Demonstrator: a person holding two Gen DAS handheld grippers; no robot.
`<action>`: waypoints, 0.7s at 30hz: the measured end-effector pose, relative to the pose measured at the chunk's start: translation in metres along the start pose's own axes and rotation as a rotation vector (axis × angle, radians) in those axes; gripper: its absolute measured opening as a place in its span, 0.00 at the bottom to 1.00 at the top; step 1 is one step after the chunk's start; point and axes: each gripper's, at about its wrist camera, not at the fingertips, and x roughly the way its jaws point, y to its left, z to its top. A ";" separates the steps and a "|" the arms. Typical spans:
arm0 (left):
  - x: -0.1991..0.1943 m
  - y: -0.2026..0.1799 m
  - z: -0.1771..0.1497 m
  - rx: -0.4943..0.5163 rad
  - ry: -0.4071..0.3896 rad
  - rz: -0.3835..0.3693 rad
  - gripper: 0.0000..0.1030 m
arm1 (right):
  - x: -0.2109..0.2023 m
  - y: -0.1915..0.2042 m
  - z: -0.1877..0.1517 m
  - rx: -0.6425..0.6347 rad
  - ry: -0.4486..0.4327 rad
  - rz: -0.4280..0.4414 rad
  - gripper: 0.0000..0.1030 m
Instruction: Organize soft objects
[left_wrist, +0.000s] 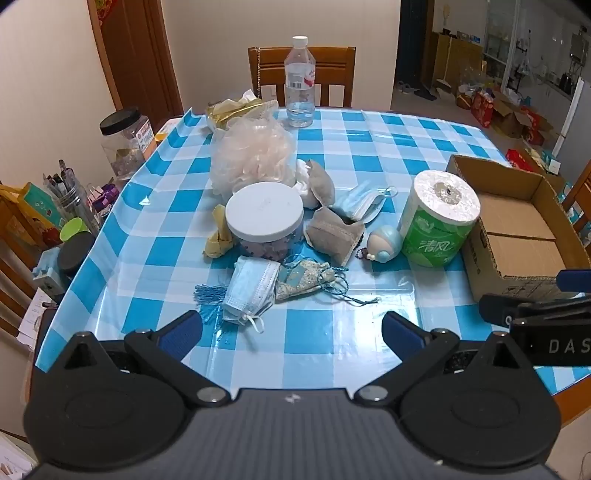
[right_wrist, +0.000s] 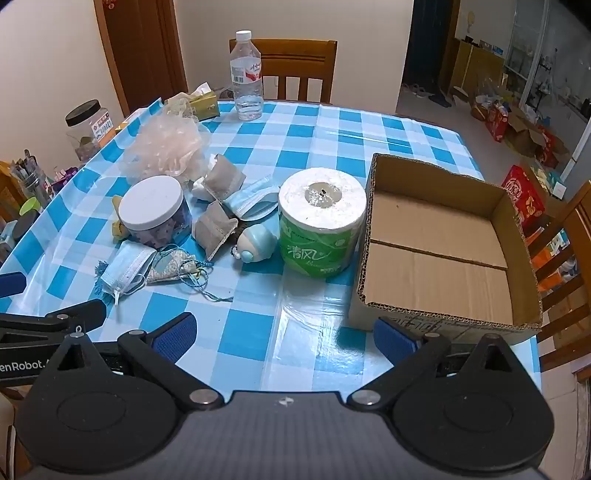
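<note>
Soft things lie heaped mid-table on the blue checked cloth: a pale bath pouf (left_wrist: 253, 155) (right_wrist: 166, 149), grey sachets (left_wrist: 334, 232) (right_wrist: 214, 227), blue face masks (left_wrist: 249, 290) (right_wrist: 123, 269), a patterned tasselled pouch (left_wrist: 304, 277) (right_wrist: 173, 266), a yellow cloth (left_wrist: 218, 236) and a green-wrapped toilet roll (left_wrist: 437, 218) (right_wrist: 319, 227). An empty cardboard box (left_wrist: 517, 229) (right_wrist: 439, 243) stands to the right of the roll. My left gripper (left_wrist: 291, 330) hovers open at the near edge, just short of the masks. My right gripper (right_wrist: 282, 336) is open too, before the roll and box. Neither holds anything.
A jar with a white lid (left_wrist: 264, 218) (right_wrist: 153, 206), a small blue-and-cream toy (left_wrist: 384, 243) (right_wrist: 255, 242) and a water bottle (left_wrist: 300, 83) (right_wrist: 246, 74) stand among the items. A tissue pack (left_wrist: 236, 109) lies at the back. Wooden chairs (right_wrist: 295, 70) ring the table; clutter fills a shelf at left.
</note>
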 end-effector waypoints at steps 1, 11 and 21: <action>0.000 -0.001 0.000 0.001 0.001 0.000 0.99 | 0.000 0.000 0.000 -0.001 0.002 0.000 1.00; 0.004 0.008 0.004 -0.021 0.006 -0.015 0.99 | -0.001 0.001 0.001 -0.001 -0.001 -0.002 1.00; -0.001 -0.002 0.001 -0.012 -0.004 -0.011 0.99 | -0.004 -0.006 0.002 -0.015 -0.009 0.007 1.00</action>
